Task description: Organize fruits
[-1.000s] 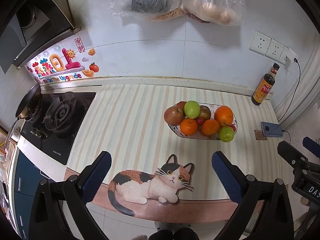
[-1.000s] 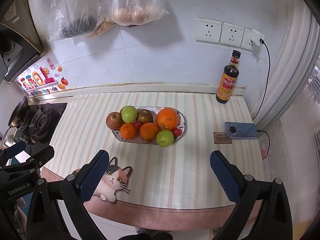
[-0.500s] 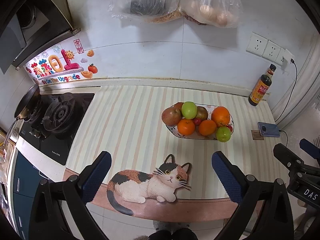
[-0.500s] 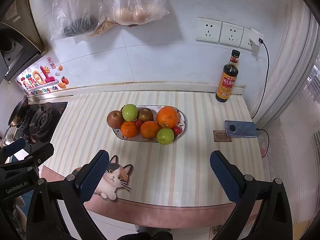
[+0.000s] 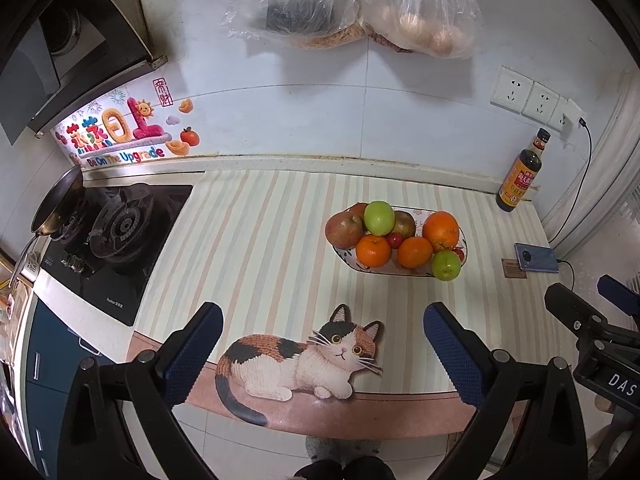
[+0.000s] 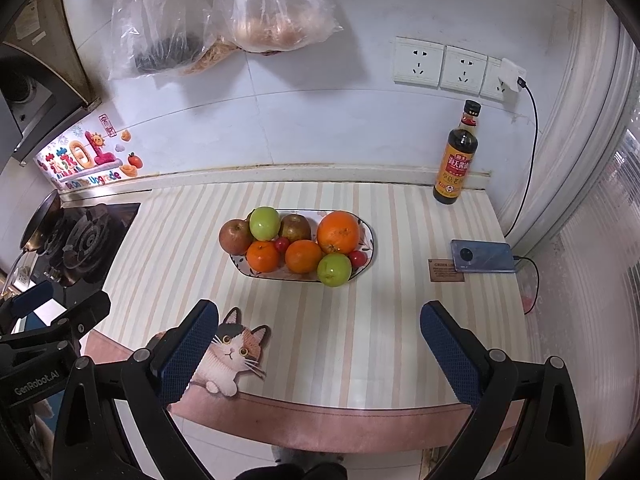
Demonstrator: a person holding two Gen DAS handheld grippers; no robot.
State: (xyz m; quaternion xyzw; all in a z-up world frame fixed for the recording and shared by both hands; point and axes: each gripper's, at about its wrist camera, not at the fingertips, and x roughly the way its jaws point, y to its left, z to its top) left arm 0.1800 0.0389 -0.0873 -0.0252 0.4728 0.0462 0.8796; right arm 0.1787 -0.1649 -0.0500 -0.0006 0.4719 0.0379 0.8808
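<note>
Spread wide and empty, the left gripper (image 5: 322, 344) is seen in the left wrist view above the near edge of the counter (image 5: 256, 248), over a cat-shaped mat (image 5: 296, 356) that is shown whole only here. Far of it and to the right, the fruit dish (image 5: 400, 271) stands on the striped counter, well apart from both fingers. A red apple (image 5: 343, 230) is seen at the dish's left end, a green apple (image 5: 379, 218) behind it, two small oranges (image 5: 373, 251) at the near side, and a large orange (image 5: 440, 231) to the right. A gas stove (image 5: 120, 232) with a pan (image 5: 58, 200) is seen at the far left in full. The right gripper (image 5: 592, 320) shows at the right edge.

In the right wrist view, the right gripper (image 6: 318, 344) is likewise held wide apart with nothing between its fingers. The dish is seen more centrally, and a second green apple (image 6: 334, 269) with a small red fruit (image 6: 357, 258) beside it is shown at its near right rim. A sauce bottle (image 6: 456, 160) against the far wall and a phone (image 6: 482, 256) on its cable are shown larger here, while only the mat's head is visible. The left gripper appears at the left edge.
</note>
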